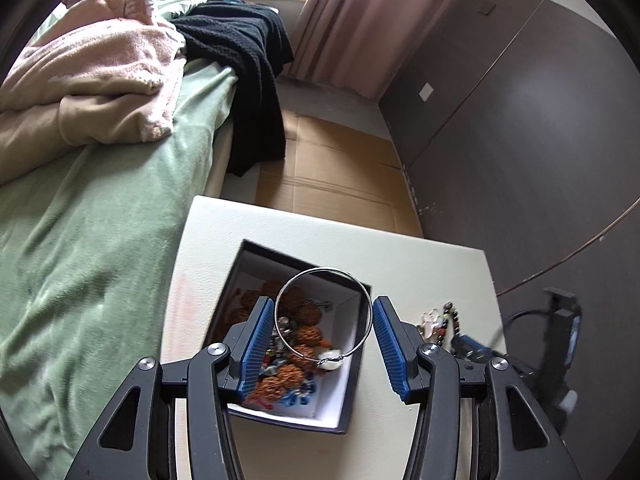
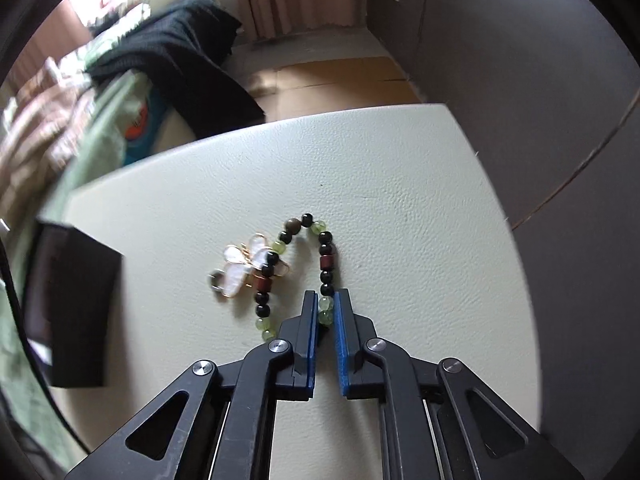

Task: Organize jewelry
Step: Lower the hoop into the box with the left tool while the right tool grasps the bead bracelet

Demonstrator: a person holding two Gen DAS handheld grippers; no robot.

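My left gripper point(image 1: 324, 302) is shut on a thin silver bangle point(image 1: 288, 286), one blue pad against each side. A white bead hangs from the bangle's clasp. The bangle hovers over an open black box point(image 1: 352, 384) with a white lining, which holds brown and coloured beads. A bracelet point(image 2: 326, 254) of black, green and red-brown beads lies on the cream table point(image 2: 400, 184). My right gripper point(image 2: 327, 294) is shut on its green beads. A white butterfly charm point(image 2: 246, 264) lies against the bracelet's left strand. The box point(image 2: 72, 308) is at the far left in the right wrist view.
A bed with a green blanket point(image 1: 80, 240), a pink blanket point(image 1: 92, 76) and a black knit cloth point(image 1: 248, 64) borders the table on the left. Cardboard point(image 1: 336, 176) covers the floor beyond the table. A dark wall point(image 1: 520, 140) runs along the right.
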